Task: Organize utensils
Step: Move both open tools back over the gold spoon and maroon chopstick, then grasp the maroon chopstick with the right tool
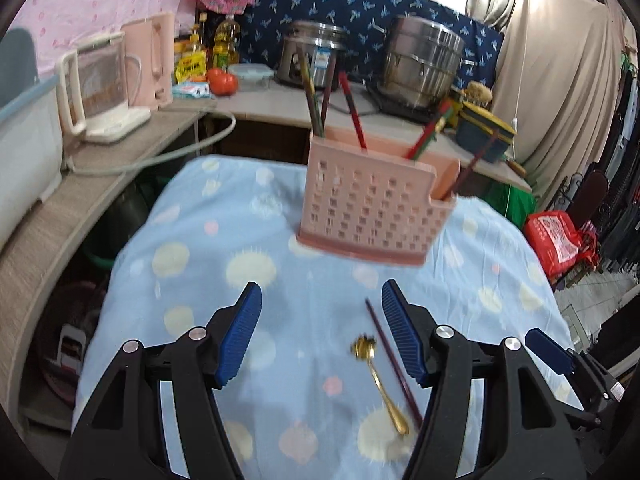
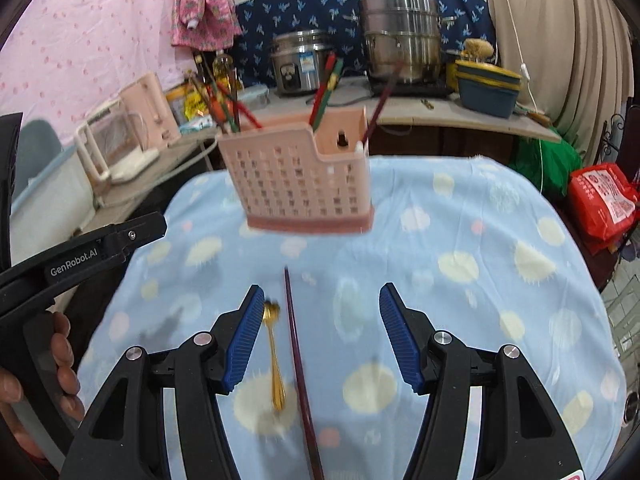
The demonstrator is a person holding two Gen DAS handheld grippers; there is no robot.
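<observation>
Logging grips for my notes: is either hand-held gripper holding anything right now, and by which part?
Nothing is held. Both the left hand-held gripper and right hand-held gripper are open above the gold metal spoon and dark chopstick.

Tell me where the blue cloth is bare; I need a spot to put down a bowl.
Bare cloth lies right of the pink utensil holder and dark chopstick, out to the table's right edge. Left of the gold spoon is also free. Crowded: the middle strip with spoon and chopstick, and the holder's footprint.

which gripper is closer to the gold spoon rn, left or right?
Right. The gold spoon lies just inside the right gripper's left finger, within its open jaws. The left gripper is open too, with the spoon near its right finger. Close call; neither touches it.
</observation>
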